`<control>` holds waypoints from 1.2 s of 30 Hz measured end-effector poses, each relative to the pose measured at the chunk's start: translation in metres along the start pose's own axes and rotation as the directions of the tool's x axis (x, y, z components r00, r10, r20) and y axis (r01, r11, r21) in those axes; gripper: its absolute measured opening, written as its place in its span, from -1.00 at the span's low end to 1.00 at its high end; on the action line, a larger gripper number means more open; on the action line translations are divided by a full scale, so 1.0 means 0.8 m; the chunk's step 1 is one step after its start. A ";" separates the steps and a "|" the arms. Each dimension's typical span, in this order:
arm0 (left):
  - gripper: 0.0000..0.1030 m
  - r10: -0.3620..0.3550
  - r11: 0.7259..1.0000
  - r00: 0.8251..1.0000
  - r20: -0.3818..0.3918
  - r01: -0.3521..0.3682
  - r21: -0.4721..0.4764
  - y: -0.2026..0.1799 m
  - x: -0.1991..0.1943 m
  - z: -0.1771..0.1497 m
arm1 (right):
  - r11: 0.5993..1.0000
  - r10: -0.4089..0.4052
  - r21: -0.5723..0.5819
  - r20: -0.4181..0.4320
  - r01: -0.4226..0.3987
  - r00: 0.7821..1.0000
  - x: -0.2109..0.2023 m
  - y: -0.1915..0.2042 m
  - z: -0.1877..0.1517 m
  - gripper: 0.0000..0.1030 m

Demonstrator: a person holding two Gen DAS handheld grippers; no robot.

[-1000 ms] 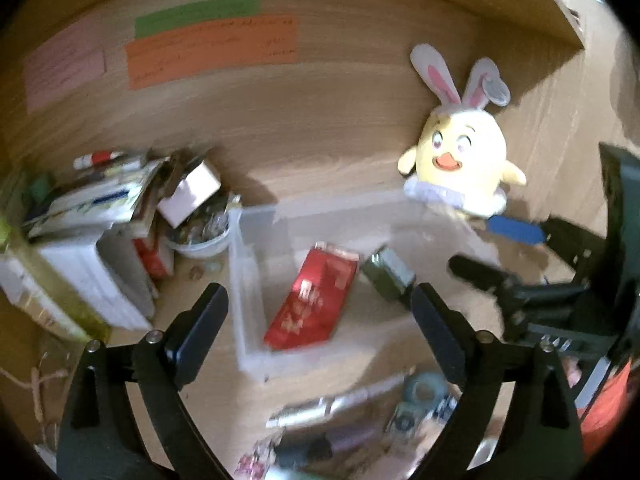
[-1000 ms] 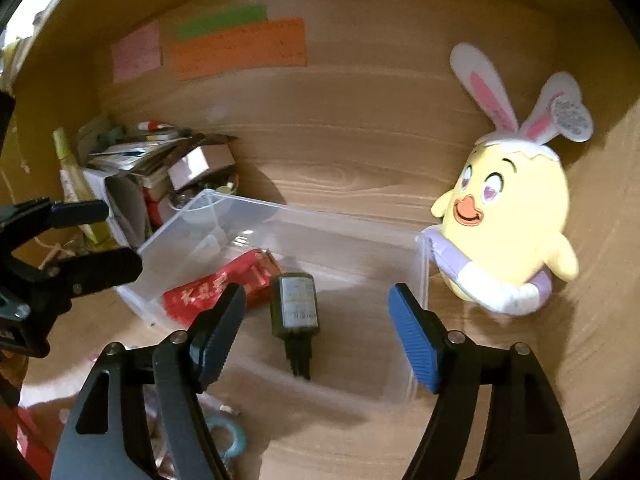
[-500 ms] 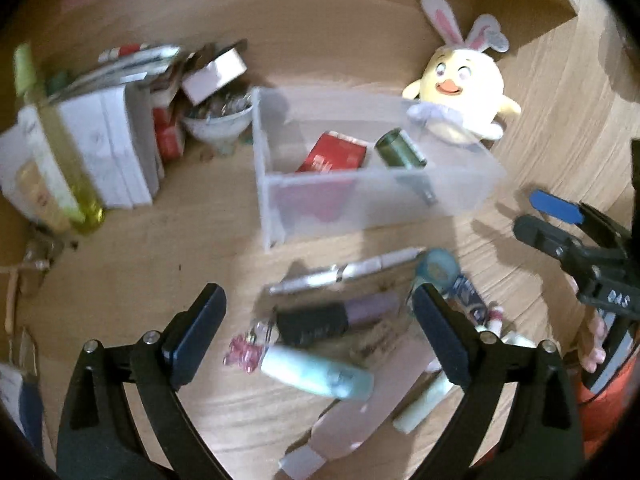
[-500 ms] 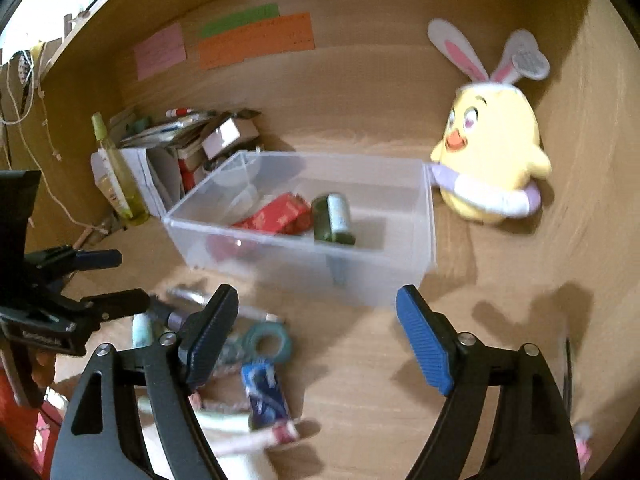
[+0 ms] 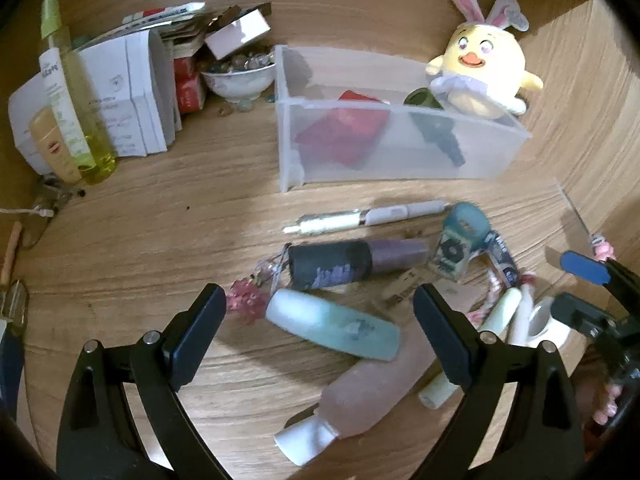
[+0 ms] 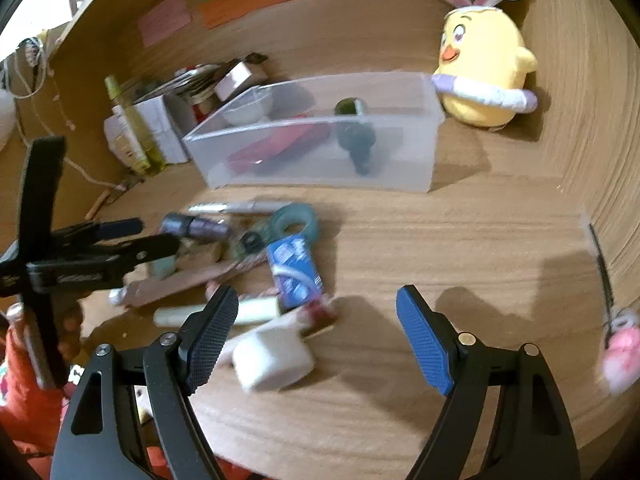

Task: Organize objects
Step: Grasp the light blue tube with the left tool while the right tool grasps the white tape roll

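The left gripper (image 5: 318,332) hangs over the clutter with its jaws wide and nothing pressed between them; a teal tube (image 5: 334,330) lies on the desk (image 5: 160,220) in the gap between the fingers, not touched by either pad as far as the view shows. Just beyond it lie a dark purple bottle (image 5: 352,264) and a white pen (image 5: 364,218), and nearer the camera a frosted pink bottle (image 5: 372,384) with a white cap. The right gripper (image 6: 316,336) is open too, its jaws having just been widening, empty; a white tape roll (image 6: 272,356) sits close by its left finger, and a blue packet (image 6: 294,270) and a teal tape ring (image 6: 294,222) lie further out.

The clear bin (image 5: 400,152) stands beyond the pile, well apart from both grippers, holding a red packet (image 5: 344,132) and a green bottle (image 5: 434,128). A yellow plush chick (image 5: 480,72) leans at the bin's far right corner (touching its rim, it seems).

To the bin's left a bowl (image 5: 238,80), white boxes (image 5: 132,96) and a yellow spray bottle (image 5: 76,92) crowd the back wall. Bare desk stretches left of the pile in the left view and right of it in the right view, up to the wooden side wall (image 6: 592,120).
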State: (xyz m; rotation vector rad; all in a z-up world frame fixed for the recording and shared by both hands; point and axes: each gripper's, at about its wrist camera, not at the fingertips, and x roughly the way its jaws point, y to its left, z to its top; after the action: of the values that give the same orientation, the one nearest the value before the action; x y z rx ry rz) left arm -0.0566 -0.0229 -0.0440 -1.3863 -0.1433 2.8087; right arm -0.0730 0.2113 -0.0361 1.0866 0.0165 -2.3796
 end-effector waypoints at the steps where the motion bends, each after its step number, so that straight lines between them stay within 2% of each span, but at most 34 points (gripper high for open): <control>1: 0.86 0.001 1.000 1.000 -0.004 -0.002 -0.006 0.002 0.001 -0.001 | 1.000 -0.006 -0.011 0.001 0.006 1.000 0.000 0.004 -0.002 0.54; 5: 0.86 0.018 0.999 1.000 -0.022 -0.019 -0.038 0.016 0.001 -0.010 | 0.999 -0.013 -0.047 -0.001 0.013 1.000 0.000 0.013 -0.014 0.53; 12: 0.86 0.059 0.995 0.998 -0.031 -0.061 -0.082 0.042 -0.007 -0.029 | 0.999 -0.030 -0.036 -0.020 0.029 0.999 0.008 0.006 -0.025 0.53; 15: 0.86 0.070 0.993 0.997 -0.029 -0.073 -0.089 0.048 -0.011 -0.031 | 0.999 -0.038 -0.037 -0.014 0.037 0.999 0.005 0.005 -0.028 0.45; 17: 0.73 0.054 0.994 0.998 -0.033 -0.056 -0.089 0.047 -0.011 -0.029 | 0.999 -0.024 -0.035 -0.012 0.023 1.000 0.005 0.004 -0.029 0.23; 19: 0.52 0.035 0.996 0.999 -0.036 -0.038 -0.082 0.043 -0.009 -0.025 | 0.999 -0.009 -0.031 -0.015 0.008 1.000 0.007 0.003 -0.029 0.11; 20: 0.49 0.034 0.997 0.999 -0.037 -0.037 -0.071 0.039 -0.008 -0.022 | 1.000 -0.006 -0.031 -0.015 0.005 1.000 0.007 0.003 -0.029 0.01; 24: 0.28 0.035 0.999 0.999 -0.032 -0.037 -0.035 0.025 -0.002 -0.016 | 0.999 -0.003 -0.039 -0.017 0.002 1.000 0.008 0.004 -0.030 -0.11; 26: 0.12 0.040 0.999 0.999 -0.024 -0.041 -0.017 0.019 -0.001 -0.014 | 0.999 -0.011 -0.041 -0.010 0.011 1.000 0.006 0.003 -0.030 -0.18; 28: -0.14 0.064 0.998 0.998 -0.014 -0.064 0.005 0.014 0.002 -0.012 | 0.999 -0.008 -0.038 -0.011 0.008 1.000 0.005 0.002 -0.030 -0.30; 32: -0.35 0.077 0.997 0.997 0.004 -0.078 0.026 0.013 0.004 -0.012 | 0.999 -0.011 -0.030 -0.007 0.011 1.000 0.002 0.001 -0.028 -0.31; 34: -0.52 0.078 0.997 0.997 0.008 -0.078 0.027 0.014 0.005 -0.011 | 0.999 -0.017 -0.037 0.004 0.017 1.000 -0.001 0.002 -0.025 -0.31; 36: -0.52 0.066 0.998 0.998 0.008 -0.066 0.017 0.017 0.005 -0.011 | 0.999 -0.019 -0.038 0.020 0.020 1.000 -0.006 0.003 -0.021 -0.31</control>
State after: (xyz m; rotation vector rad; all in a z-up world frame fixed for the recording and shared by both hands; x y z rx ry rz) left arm -0.0519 -0.0358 -0.0533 -1.4029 -0.0744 2.8606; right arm -0.0575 0.2152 -0.0437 1.0500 0.0654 -2.3976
